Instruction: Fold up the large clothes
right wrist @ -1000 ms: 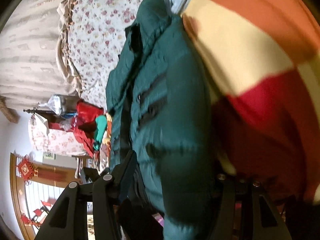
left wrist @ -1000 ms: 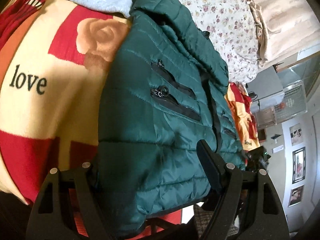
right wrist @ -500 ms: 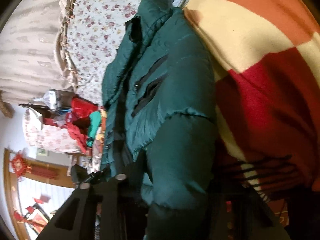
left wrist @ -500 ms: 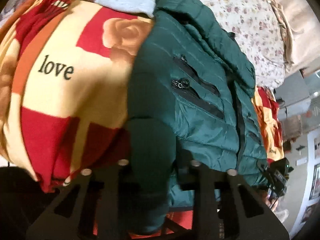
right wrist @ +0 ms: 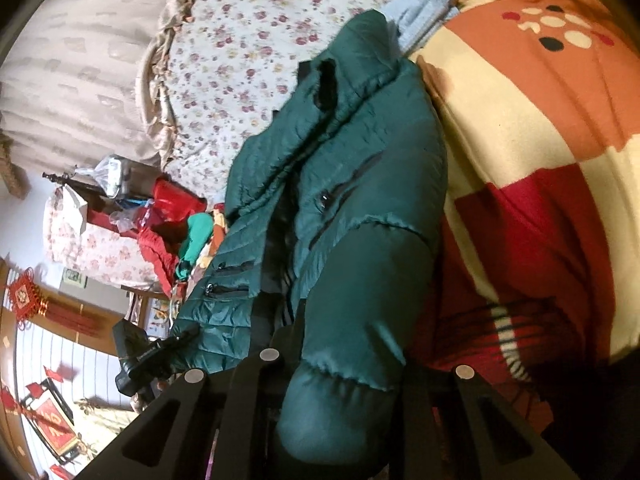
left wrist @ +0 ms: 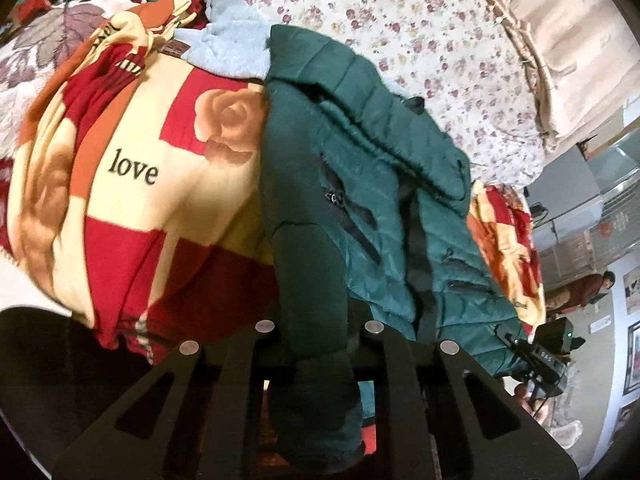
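A dark green puffer jacket [left wrist: 384, 184] lies front up on a bed, zip pockets showing; it also shows in the right wrist view [right wrist: 360, 168]. My left gripper [left wrist: 316, 328] is shut on one green sleeve [left wrist: 312, 280], which hangs between its fingers. My right gripper [right wrist: 352, 364] is shut on the other sleeve [right wrist: 360, 300], whose cuff bulges out below the fingers. Each sleeve is drawn out from the jacket's body toward its camera.
A red, cream and orange blanket [left wrist: 132, 168] printed "love" lies beside the jacket, also in the right wrist view [right wrist: 540, 160]. A floral sheet [left wrist: 400, 32] covers the bed beyond. A light blue garment [left wrist: 228, 52] sits by the collar. Cluttered furniture [right wrist: 120, 208] stands past the bed.
Both grippers went from open around the jacket's hem to shut on a sleeve each, and have pulled back and up, drawing the sleeves out.
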{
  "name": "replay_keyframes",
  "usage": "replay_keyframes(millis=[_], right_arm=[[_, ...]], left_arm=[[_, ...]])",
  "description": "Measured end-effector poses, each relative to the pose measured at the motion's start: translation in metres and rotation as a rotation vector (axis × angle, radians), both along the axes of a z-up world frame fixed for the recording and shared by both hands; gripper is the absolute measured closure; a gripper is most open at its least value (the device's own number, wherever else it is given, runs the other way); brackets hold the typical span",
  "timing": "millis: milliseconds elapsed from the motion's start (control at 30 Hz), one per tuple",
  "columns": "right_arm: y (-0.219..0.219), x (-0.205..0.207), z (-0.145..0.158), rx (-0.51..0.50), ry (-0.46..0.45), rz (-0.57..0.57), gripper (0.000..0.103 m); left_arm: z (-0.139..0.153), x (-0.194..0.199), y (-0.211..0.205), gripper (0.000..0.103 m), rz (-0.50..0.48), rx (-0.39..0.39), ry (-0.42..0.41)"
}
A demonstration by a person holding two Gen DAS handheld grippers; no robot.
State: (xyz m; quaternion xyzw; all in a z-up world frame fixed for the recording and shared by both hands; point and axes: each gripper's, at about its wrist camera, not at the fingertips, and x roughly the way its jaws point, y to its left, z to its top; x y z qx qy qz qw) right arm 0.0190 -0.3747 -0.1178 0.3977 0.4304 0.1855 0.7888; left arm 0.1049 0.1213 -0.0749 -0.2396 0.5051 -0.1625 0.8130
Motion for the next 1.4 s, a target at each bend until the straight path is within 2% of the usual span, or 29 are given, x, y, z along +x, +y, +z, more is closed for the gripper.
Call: replay_keyframes(millis=[167,267,333,433,533,633,967,1167,1400], right_arm=[[0.000,-0.028,0.017,0.013,-0.042,0.040,0.088],[0.002,-0.032,0.023,0.012,-0.062,0.048,0.088],[0.001,-0.025,0.025,0.017,-0.065,0.039,0.088],[0.000,-0.005,0.033,0.014,-0.068,0.024,0.088],[0.000,0.017,0.047,0.003,-0.096,0.009,0.088],[-0.004,0.044,0.056,-0.012,-0.112,-0.018,0.088],[-0.007,0.133,0.053,-0.126,-0.059,-0.068,0.088],[-0.011,0.166,0.054,-0.152,-0.051,-0.074,0.088],[-0.009,0.214,0.052,-0.227,-0.046,-0.074,0.088]], left_arm=[[0.010,-0.037,0.011,0.092,-0.005,-0.024,0.000],[0.014,-0.053,0.009,0.092,-0.013,-0.004,-0.017],[0.015,-0.048,0.006,0.092,-0.015,0.016,-0.017],[0.023,-0.032,0.003,0.092,-0.019,0.028,-0.030],[0.042,-0.005,-0.004,0.092,-0.015,0.042,-0.085],[0.048,0.026,-0.008,0.092,0.007,0.040,-0.106],[0.029,0.112,-0.018,0.092,0.048,0.096,-0.060],[0.025,0.139,-0.026,0.091,0.038,0.155,-0.060],[0.014,0.175,-0.025,0.091,0.071,0.174,-0.031]])
